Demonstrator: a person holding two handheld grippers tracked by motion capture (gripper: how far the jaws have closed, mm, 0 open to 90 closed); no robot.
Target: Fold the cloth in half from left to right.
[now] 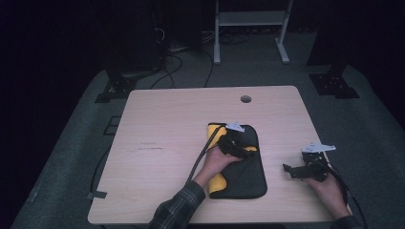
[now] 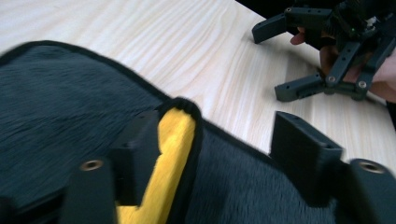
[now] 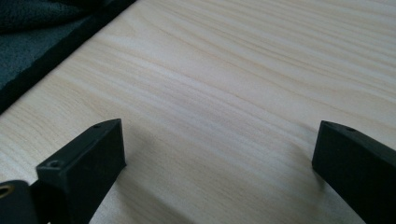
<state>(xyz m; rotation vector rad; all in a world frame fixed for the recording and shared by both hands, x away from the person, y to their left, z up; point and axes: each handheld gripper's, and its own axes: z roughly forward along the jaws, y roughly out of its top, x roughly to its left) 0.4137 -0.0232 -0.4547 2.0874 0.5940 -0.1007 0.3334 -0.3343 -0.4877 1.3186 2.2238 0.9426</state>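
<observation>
A black fleecy cloth [image 1: 244, 177] with a yellow lining [image 1: 218, 183] lies folded on the wooden table [image 1: 162, 124], right of the middle. My left gripper [image 1: 241, 145] hovers over the cloth's far half. In the left gripper view its jaws [image 2: 215, 128] stand open, and a raised fold with the yellow lining [image 2: 173, 149] lies just inside the left jaw, not pinched. My right gripper [image 1: 289, 171] rests near the table's right edge, open, pointing left toward the cloth. Only bare wood lies between the jaws of the right gripper [image 3: 219, 140], with the cloth's edge [image 3: 42, 42] at the upper left.
A round cable hole [image 1: 245, 99] sits near the table's far edge. The right gripper [image 2: 268, 63] and its hand appear beyond the cloth in the left gripper view. Cables [image 1: 172, 67] and a white stand's legs [image 1: 250, 43] lie on the dark floor behind the table.
</observation>
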